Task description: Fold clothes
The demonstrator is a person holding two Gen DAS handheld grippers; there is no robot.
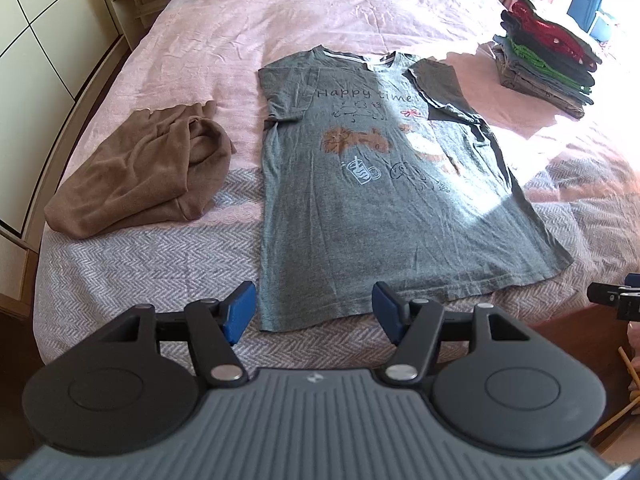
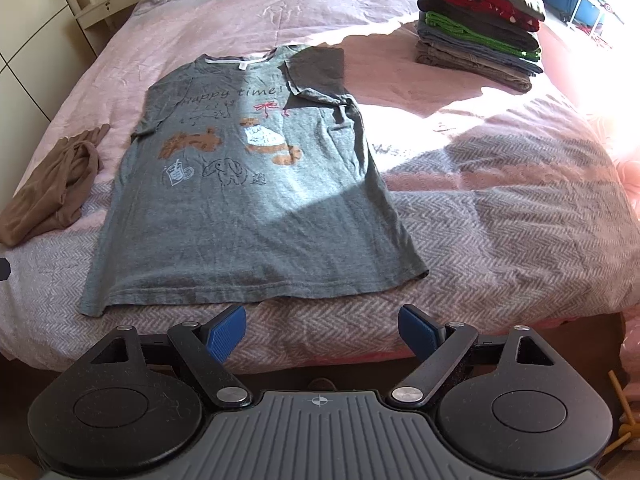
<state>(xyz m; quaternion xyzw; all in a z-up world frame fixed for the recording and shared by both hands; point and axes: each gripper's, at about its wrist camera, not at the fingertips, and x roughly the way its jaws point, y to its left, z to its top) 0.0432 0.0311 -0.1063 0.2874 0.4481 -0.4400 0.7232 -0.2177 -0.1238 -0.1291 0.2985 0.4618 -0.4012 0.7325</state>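
Observation:
A grey T-shirt (image 1: 380,200) with "Happy time!" print lies flat, front up, on the bed, hem toward me; it also shows in the right wrist view (image 2: 248,208). Both its sleeves are folded in onto the chest. My left gripper (image 1: 314,312) is open and empty, hovering over the hem's left part. My right gripper (image 2: 322,330) is open and empty, just short of the hem near the bed's front edge. Part of the right gripper (image 1: 616,298) shows at the far right of the left wrist view.
A crumpled brown garment (image 1: 148,172) lies left of the shirt, also in the right wrist view (image 2: 48,192). A stack of folded clothes (image 1: 548,68) sits at the back right (image 2: 480,24). A pink and grey bedspread (image 2: 500,208) covers the bed. Cabinets (image 1: 48,40) stand left.

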